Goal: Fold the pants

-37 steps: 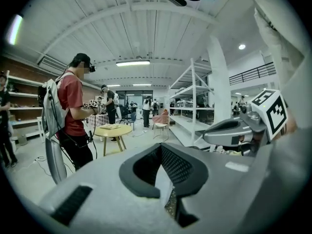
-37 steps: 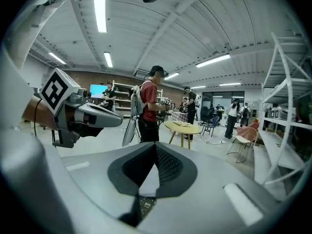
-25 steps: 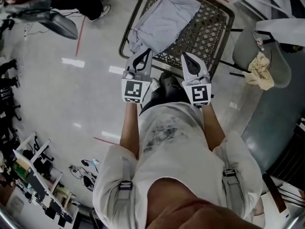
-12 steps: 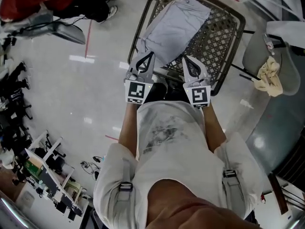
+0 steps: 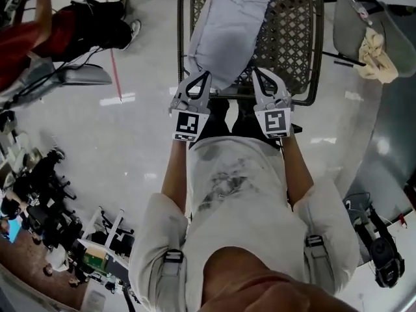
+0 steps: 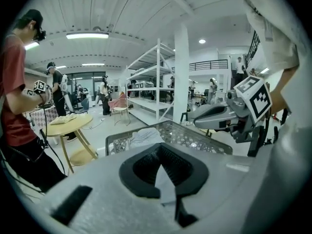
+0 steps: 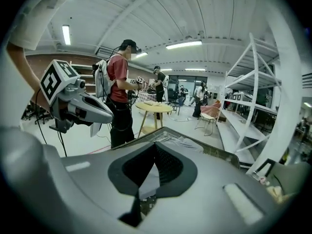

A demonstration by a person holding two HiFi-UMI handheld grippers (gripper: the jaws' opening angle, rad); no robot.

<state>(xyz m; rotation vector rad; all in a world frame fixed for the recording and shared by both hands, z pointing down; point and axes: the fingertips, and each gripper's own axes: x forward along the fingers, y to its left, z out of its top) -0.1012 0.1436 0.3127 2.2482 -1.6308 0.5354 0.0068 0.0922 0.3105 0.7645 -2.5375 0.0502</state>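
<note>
You stand at the near edge of a dark metal mesh table (image 5: 296,38), on a glossy pale floor (image 5: 130,142) with a red tape line (image 5: 114,70) left of the table. Beyond the table's far side the hall opens under a white ribbed ceiling with strip lights. There you can see white shelving (image 6: 151,82), a white column (image 6: 181,77) and a round wooden table (image 7: 153,108) with a pale cloth lying on it. A person in a red shirt (image 7: 117,72) stands beside that round table.

The only print you can make out is the black-and-white square marker on each gripper's cube (image 5: 188,125).

Right of the mesh table, a grey seat shell (image 5: 348,28) holds a crumpled yellowish cloth (image 5: 377,51).

The grey pants (image 5: 224,31) lie flat on the left half of the mesh table and run from its far edge to its near edge. Your left gripper (image 5: 200,77) sits at the table's near edge, right at the pants' near left corner, with its jaws closed together and nothing between them. Whether it touches the cloth can't be told. Your right gripper (image 5: 259,73) is over the same near edge, just right of the pants, also closed on nothing.
</note>
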